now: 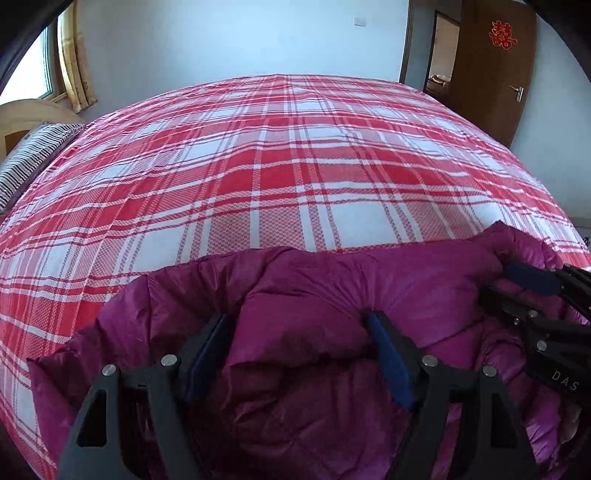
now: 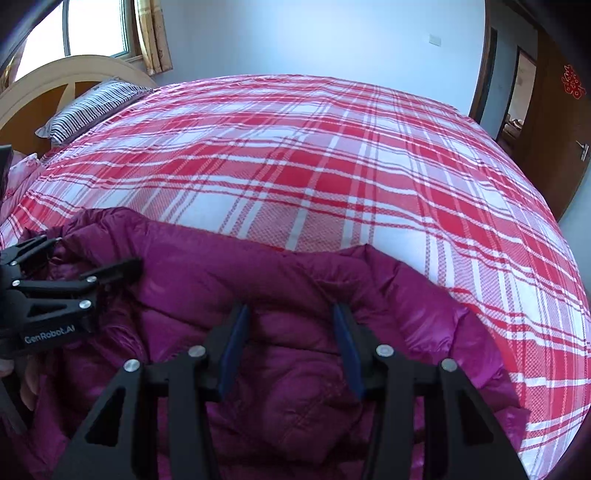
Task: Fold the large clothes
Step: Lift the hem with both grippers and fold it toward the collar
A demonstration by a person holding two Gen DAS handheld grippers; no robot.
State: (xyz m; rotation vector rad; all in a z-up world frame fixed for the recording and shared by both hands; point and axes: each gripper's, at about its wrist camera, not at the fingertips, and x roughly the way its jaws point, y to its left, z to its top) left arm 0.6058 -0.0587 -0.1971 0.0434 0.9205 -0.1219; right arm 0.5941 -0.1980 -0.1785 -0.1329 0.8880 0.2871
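Jackets: 1 [image 1: 314, 332]; claws: 2, apart.

Pale blue wall [image 1: 240, 40] across top, window [image 2: 92, 33] with yellow curtain [image 2: 153, 37] upper left, brown door [image 1: 495, 70] upper right, red plaid bed [image 1: 277, 166] centre, daylight.

Cool, even daylight fills both views, entering through the window [image 2: 92, 33] at the upper left, which is blown out to near white. The pale wall [image 1: 240, 37] takes a bluish cast. Shadows are soft. The magenta jacket [image 2: 295, 280] shows a mild sheen (no harsh glare). Fisheye distortion bulges the plaid bedspread [image 1: 277, 155], dark vignetting fills the corners, and focus stays fairly sharp.
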